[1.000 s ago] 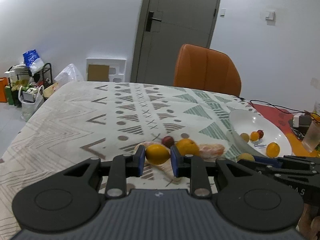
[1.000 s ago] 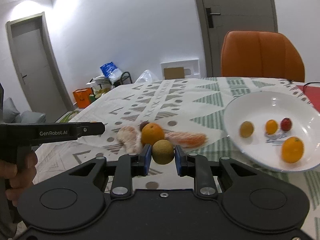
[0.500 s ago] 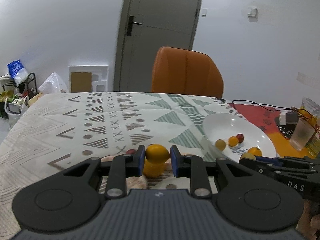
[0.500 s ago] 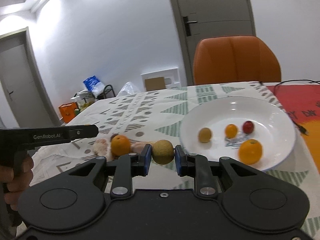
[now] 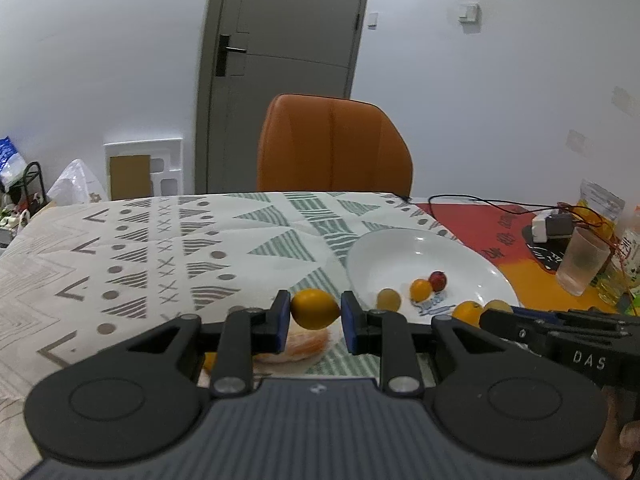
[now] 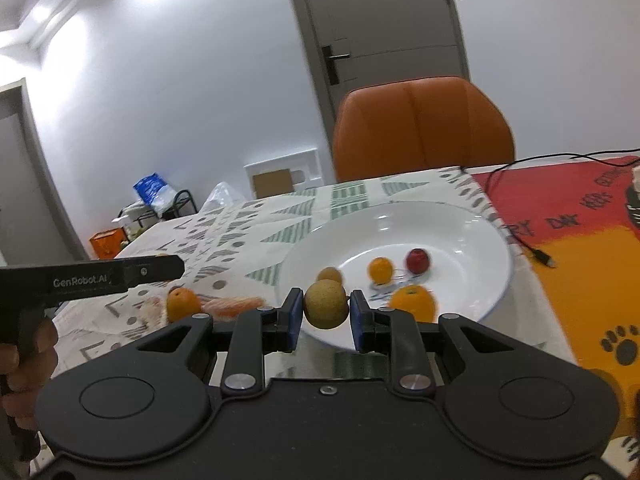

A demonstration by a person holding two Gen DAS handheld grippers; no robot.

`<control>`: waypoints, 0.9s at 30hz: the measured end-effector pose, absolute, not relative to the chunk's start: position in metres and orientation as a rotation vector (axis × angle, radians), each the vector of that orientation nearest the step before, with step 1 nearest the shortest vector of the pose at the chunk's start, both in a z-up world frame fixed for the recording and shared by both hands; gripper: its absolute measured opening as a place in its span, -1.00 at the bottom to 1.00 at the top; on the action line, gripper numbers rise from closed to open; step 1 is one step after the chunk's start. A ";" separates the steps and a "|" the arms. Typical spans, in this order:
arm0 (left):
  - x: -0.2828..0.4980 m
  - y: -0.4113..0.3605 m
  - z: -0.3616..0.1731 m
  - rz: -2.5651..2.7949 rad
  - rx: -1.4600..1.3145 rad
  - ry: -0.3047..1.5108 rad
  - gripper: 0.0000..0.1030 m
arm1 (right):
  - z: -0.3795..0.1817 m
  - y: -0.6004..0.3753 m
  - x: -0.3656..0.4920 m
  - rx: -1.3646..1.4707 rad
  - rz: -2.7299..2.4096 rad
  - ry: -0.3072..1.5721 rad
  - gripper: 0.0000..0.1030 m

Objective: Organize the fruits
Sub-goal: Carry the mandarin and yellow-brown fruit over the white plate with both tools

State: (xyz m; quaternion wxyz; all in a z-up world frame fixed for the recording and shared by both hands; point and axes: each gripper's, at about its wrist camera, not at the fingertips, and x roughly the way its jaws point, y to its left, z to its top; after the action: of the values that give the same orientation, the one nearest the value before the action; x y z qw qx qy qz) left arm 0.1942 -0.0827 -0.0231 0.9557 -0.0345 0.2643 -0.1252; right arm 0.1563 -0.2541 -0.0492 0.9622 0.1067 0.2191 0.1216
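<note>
Fruits carried nearer plate [image 6: 472, 220]: left gripper [image 5: 315, 314] clamps lemon [image 5: 315, 309], right gripper [image 6: 325, 312] clamps brown fruit [image 6: 326, 303]

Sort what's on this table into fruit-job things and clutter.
Job: yellow fruit in left gripper; brown fruit in right gripper; white plate with four fruits; orange on the cloth.
Clutter: plastic cup, black cable, orange chair.

One white plate [image 6: 472, 304], four fruits inside it; two gripper-held fruits; one chair [image 6: 420, 128].
</note>
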 end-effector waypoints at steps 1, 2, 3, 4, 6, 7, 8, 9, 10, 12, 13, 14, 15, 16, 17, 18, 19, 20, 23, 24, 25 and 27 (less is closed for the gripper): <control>0.195 -0.086 -0.023 -0.259 -0.068 0.536 -0.50 | -0.049 -0.258 0.156 0.220 0.238 0.441 -0.55; 0.196 -0.088 -0.023 -0.264 -0.067 0.536 -0.50 | -0.049 -0.261 0.155 0.222 0.232 0.439 -0.55; 0.197 -0.092 -0.023 -0.269 -0.066 0.537 -0.50 | -0.049 -0.265 0.154 0.226 0.224 0.438 -0.55; 0.198 -0.095 -0.024 -0.274 -0.063 0.539 -0.50 | -0.050 -0.268 0.154 0.229 0.218 0.437 -0.55; 0.200 -0.102 -0.024 -0.284 -0.057 0.540 -0.50 | -0.051 -0.274 0.152 0.236 0.207 0.436 -0.55; 0.200 -0.105 -0.025 -0.290 -0.055 0.541 -0.50 | -0.052 -0.276 0.151 0.240 0.203 0.435 -0.55; 0.201 -0.109 -0.025 -0.295 -0.051 0.543 -0.50 | -0.053 -0.279 0.150 0.244 0.199 0.435 -0.55; 0.201 -0.112 -0.026 -0.299 -0.049 0.544 -0.50 | -0.054 -0.281 0.151 0.247 0.195 0.436 -0.55; 0.202 -0.115 -0.027 -0.304 -0.046 0.547 -0.50 | -0.055 -0.283 0.150 0.250 0.192 0.437 -0.55; 0.203 -0.120 -0.028 -0.311 -0.038 0.551 -0.50 | -0.056 -0.286 0.149 0.258 0.187 0.436 -0.55; 0.204 -0.123 -0.029 -0.315 -0.034 0.553 -0.50 | -0.057 -0.288 0.149 0.262 0.186 0.436 -0.55; 0.204 -0.127 -0.029 -0.318 -0.031 0.554 -0.50 | -0.058 -0.291 0.148 0.267 0.183 0.435 -0.55; 0.205 -0.130 -0.030 -0.321 -0.028 0.556 -0.50 | -0.059 -0.293 0.147 0.271 0.180 0.436 -0.55; 0.206 -0.133 -0.030 -0.324 -0.024 0.557 -0.50 | -0.060 -0.295 0.147 0.275 0.179 0.435 -0.55; 0.206 -0.136 -0.031 -0.327 -0.021 0.559 -0.50 | -0.060 -0.298 0.147 0.281 0.176 0.435 -0.55; 0.206 -0.139 -0.032 -0.331 -0.016 0.560 -0.50 | -0.061 -0.300 0.147 0.288 0.173 0.433 -0.55; 0.206 -0.143 -0.032 -0.334 -0.012 0.562 -0.50 | -0.062 -0.303 0.146 0.293 0.170 0.433 -0.55; 0.207 -0.146 -0.033 -0.338 -0.008 0.564 -0.50 | -0.063 -0.305 0.146 0.299 0.166 0.432 -0.55; 0.208 -0.155 -0.035 -0.348 0.002 0.569 -0.50 | -0.065 -0.312 0.146 0.312 0.159 0.430 -0.55; 0.209 -0.157 -0.035 -0.351 0.006 0.571 -0.50 | -0.066 -0.314 0.146 0.316 0.158 0.428 -0.55; 0.210 -0.160 -0.036 -0.355 0.010 0.573 -0.50 | -0.066 -0.316 0.146 0.320 0.157 0.427 -0.55; 0.211 -0.165 -0.037 -0.360 0.018 0.575 -0.50 | -0.067 -0.319 0.146 0.327 0.156 0.423 -0.55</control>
State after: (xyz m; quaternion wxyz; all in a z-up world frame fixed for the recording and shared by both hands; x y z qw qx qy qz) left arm 0.2110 -0.1646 -0.0375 0.9430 0.0086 0.2819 -0.1764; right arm 0.1465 -0.3189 -0.0671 0.9615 0.1613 0.2090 0.0769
